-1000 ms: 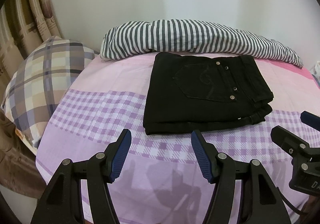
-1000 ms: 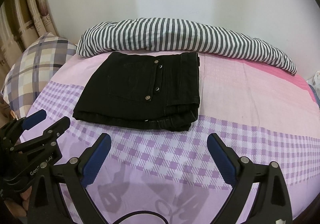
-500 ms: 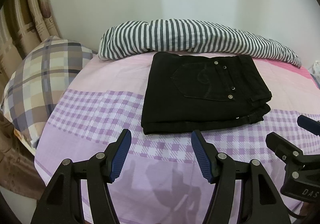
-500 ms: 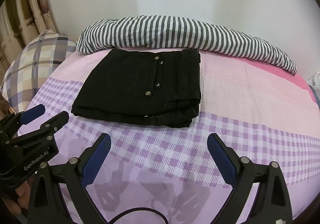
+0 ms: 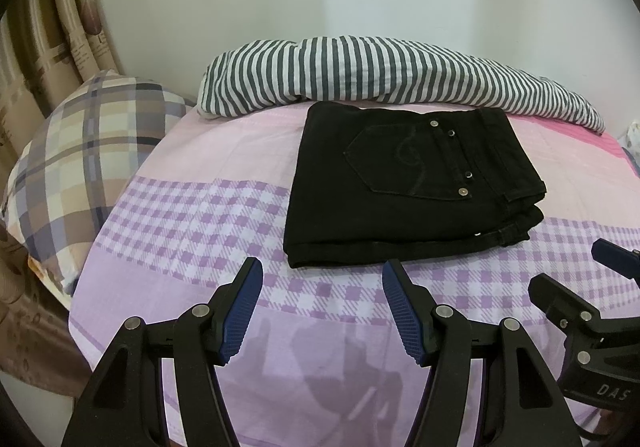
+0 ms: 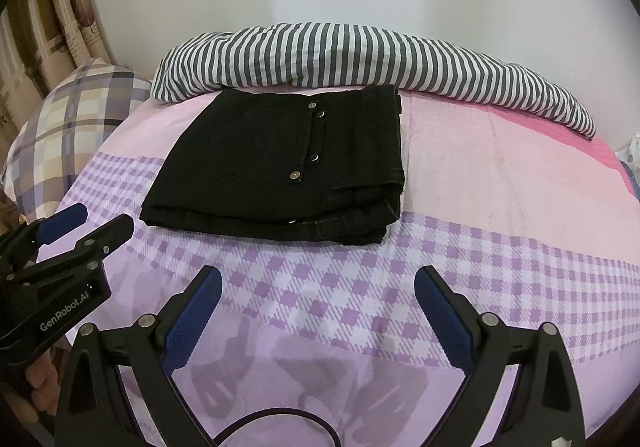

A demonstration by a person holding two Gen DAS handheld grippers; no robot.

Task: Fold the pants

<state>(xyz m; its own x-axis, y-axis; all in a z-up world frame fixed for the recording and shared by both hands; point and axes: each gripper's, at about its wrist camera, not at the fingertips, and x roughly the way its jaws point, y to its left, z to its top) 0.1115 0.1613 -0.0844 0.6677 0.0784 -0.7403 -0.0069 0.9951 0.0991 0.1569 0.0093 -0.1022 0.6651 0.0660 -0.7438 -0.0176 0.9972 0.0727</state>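
Note:
Black pants (image 5: 404,187) lie folded in a flat rectangle on the pink and purple bedsheet (image 5: 192,215), back pocket and rivets up. They also show in the right wrist view (image 6: 280,167). My left gripper (image 5: 322,287) is open and empty, hovering just short of the pants' near edge. My right gripper (image 6: 318,295) is open wide and empty, above the sheet in front of the pants. Each gripper shows at the edge of the other's view: the right gripper (image 5: 576,287) and the left gripper (image 6: 92,223).
A grey and white striped blanket (image 5: 380,75) lies rolled along the wall behind the pants. A plaid pillow (image 5: 88,151) sits at the left by a curtain (image 5: 48,47). The bed's left edge drops off beside the pillow.
Both grippers have drawn back slightly from the pants, staying open. The pants have not moved.

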